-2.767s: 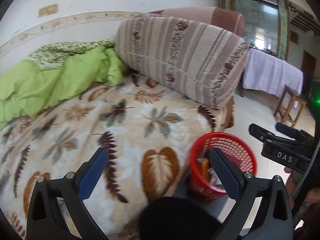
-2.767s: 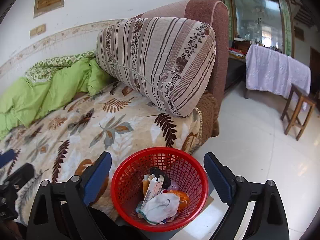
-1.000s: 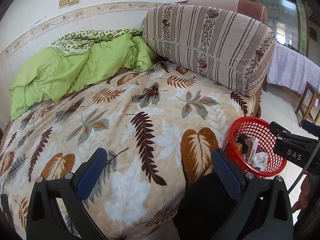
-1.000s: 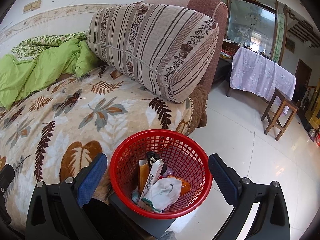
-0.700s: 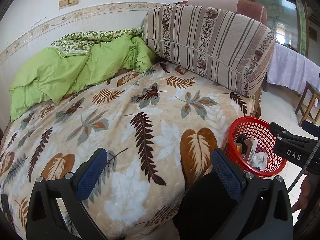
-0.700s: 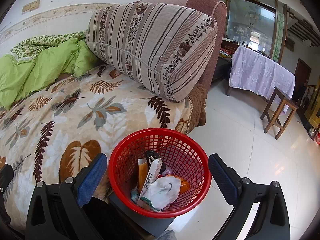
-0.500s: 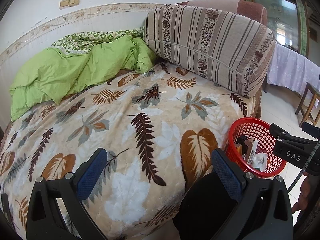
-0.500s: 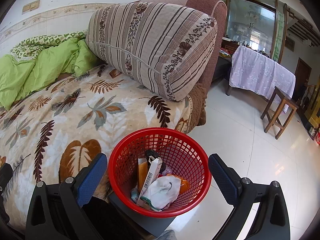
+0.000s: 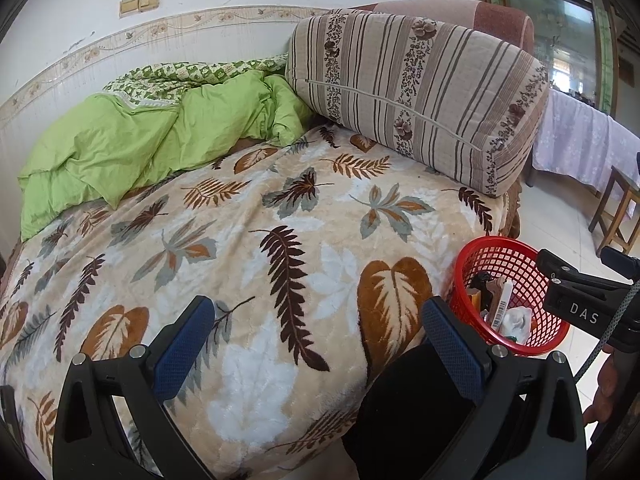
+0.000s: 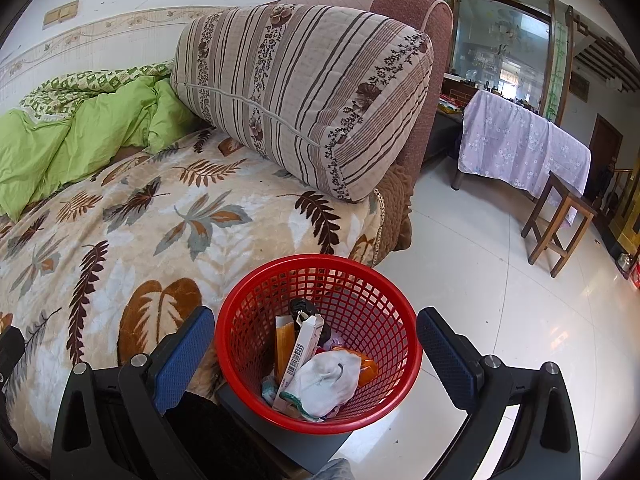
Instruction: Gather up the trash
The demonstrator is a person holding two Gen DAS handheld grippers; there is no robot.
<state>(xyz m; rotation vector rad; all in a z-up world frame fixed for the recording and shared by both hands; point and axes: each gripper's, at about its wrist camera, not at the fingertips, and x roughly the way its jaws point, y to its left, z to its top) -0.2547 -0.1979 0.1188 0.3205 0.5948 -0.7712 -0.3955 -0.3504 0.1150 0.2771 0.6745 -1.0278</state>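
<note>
The red basket (image 10: 320, 344) stands on the floor beside the bed (image 9: 240, 240), holding a white cloth (image 10: 324, 380) and cartons. The right gripper (image 10: 316, 352) hovers above it, jaws wide, empty. The left gripper (image 9: 320, 344) hovers over the blanket, jaws wide, empty.

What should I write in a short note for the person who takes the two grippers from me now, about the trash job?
Left gripper: open, empty, over the leaf-pattern blanket.
Right gripper: open, empty, above the red basket.
The basket stands on a flat dark thing beside the bed, on the white floor. Inside it: a white crumpled piece, a barcoded carton, an orange packet, something black.
Done: several pieces are in the basket.
Left: no loose trash shows on the blanket; perhaps check near the green quilt and striped cushion, then the floor.
</note>
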